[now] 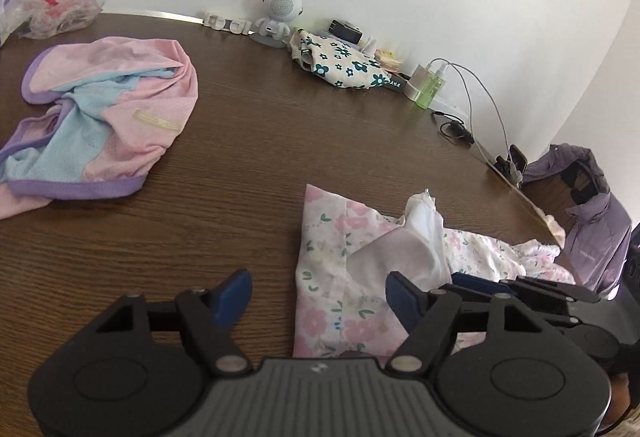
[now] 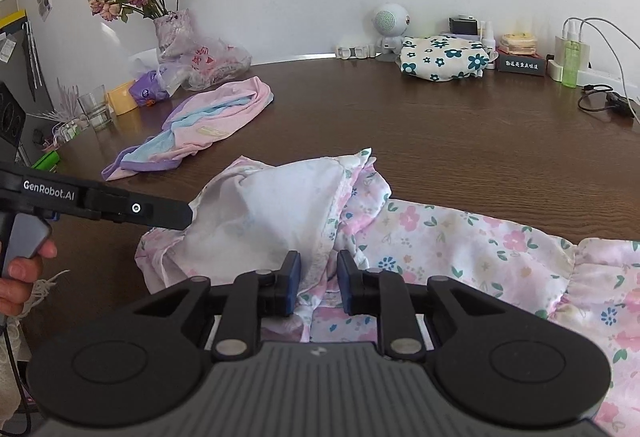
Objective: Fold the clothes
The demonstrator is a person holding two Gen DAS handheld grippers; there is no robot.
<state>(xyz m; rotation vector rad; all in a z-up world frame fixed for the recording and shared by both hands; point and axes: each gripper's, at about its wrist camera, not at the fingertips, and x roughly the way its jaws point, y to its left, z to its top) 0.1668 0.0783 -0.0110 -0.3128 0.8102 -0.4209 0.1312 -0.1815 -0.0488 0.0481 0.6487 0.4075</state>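
Floral garment [image 2: 440, 233] lies crumpled on the near part of the dark wood surface [image 1: 260, 141], pink-and-green flower print, with its white lining [image 2: 280, 205] turned up in a peaked fold at the left end.

Left hand-held gripper [image 1: 318, 299]: jaws stand apart, the blue pads clear of the cloth. One pad is over bare wood, the other over the garment's edge; nothing is clamped between them. In the right wrist view its black body [image 2: 100, 203] comes in from the left, tip at the edge of the white lining, with a person's fingers [image 2: 24, 265] on the grey trigger.

Right hand-held gripper [image 2: 318, 279]: jaws narrowly apart, a ridge of the floral cloth lying in the gap. Whether the pads press on it, I cannot tell.

Second garment, pink, light blue and purple mesh [image 1: 100, 117], lies bunched farther back on the left, well apart from the floral one. A folded cream cloth with dark teal flowers [image 2: 444, 59] sits by the wall, just beside a small white robot figure [image 2: 390, 25]. A vase of dried roses [image 2: 172, 33] stands at the far left.
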